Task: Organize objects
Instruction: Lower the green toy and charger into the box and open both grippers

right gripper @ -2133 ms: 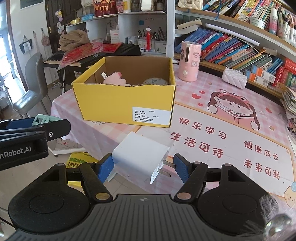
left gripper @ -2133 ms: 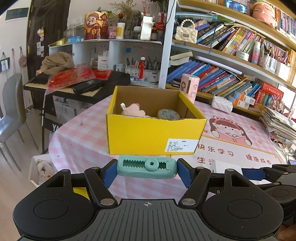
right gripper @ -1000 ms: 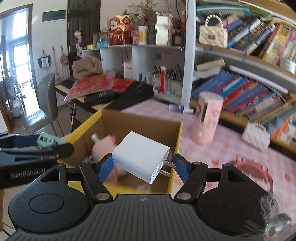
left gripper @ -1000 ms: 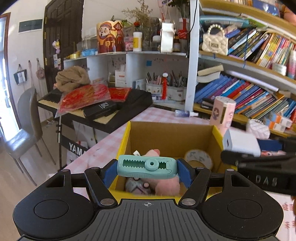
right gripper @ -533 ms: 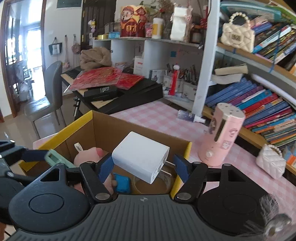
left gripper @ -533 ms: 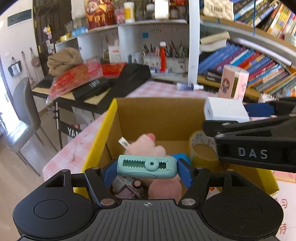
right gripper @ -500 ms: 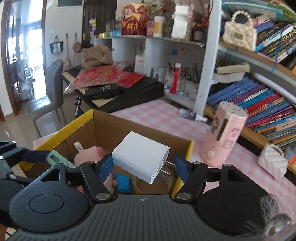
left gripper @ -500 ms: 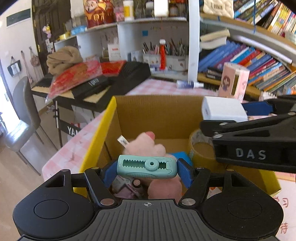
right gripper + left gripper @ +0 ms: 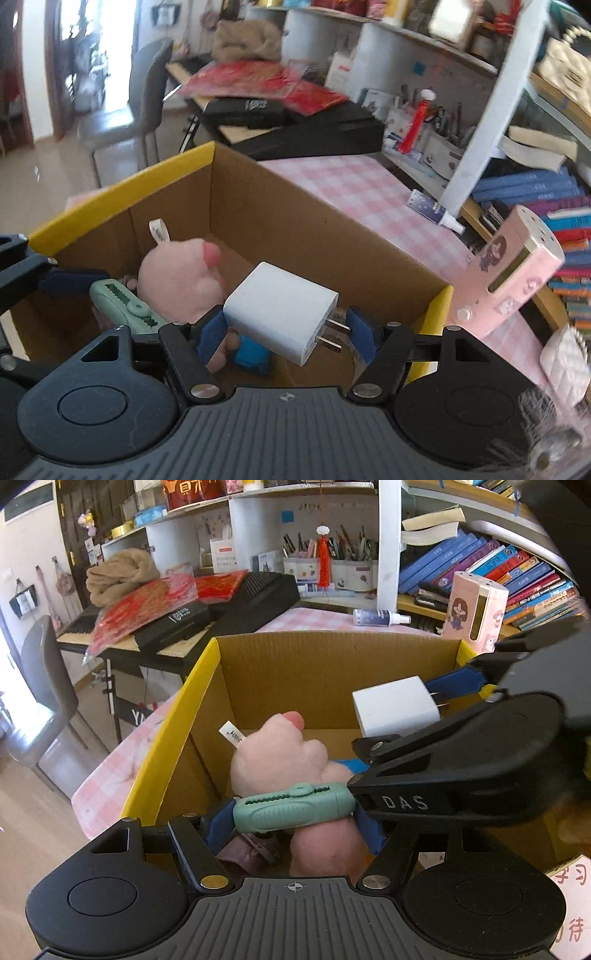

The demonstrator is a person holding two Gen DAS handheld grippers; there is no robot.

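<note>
I've got both loads over the yellow box: left claw clamps the green clip, right claw grips the white charger. Next, I'd lower and release beside the pink plush.

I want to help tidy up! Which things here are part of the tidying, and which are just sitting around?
Part of the tidying:
green cutter in the left tongs
white charger in the right tongs
yellow box
pink plush toy inside it

Just sitting around:
pink case
spray bottle
books
chair
</note>
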